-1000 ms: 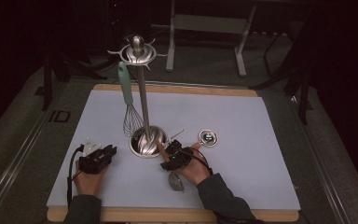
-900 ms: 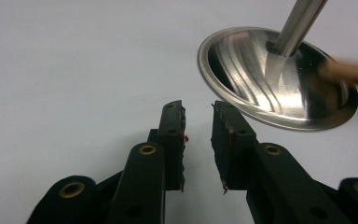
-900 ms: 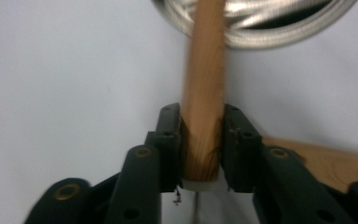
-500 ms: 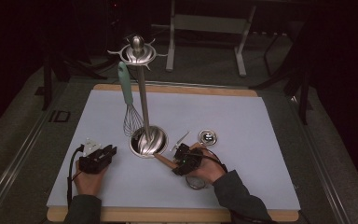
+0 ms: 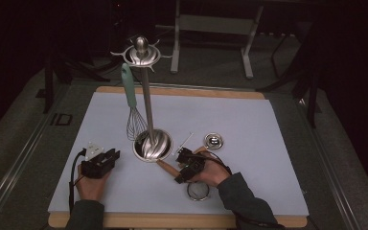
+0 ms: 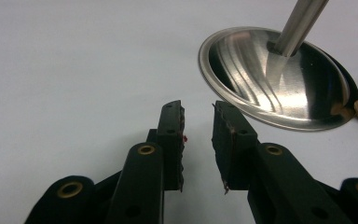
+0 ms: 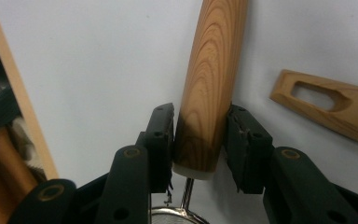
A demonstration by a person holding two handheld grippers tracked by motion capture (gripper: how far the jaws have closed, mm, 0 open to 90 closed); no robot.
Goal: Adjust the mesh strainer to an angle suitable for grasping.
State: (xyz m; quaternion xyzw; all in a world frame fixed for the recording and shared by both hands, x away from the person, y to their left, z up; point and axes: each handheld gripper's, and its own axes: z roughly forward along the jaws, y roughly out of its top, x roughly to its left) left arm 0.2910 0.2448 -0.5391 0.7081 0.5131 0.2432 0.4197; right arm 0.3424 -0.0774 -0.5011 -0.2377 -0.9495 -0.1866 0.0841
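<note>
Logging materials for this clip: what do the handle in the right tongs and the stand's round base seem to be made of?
The handle looks like varnished wood: curved brown grain lines and a slight sheen. The round base looks like polished metal, probably stainless steel: mirror-bright, with swirled ridges and reflections of its pole.

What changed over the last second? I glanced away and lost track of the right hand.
The strainer swung its round end rightward on the mat. Its wooden handle sits between the fingers of the right gripper, which have just been closing on it. The left gripper, the stand and the whisk stayed put.
</note>
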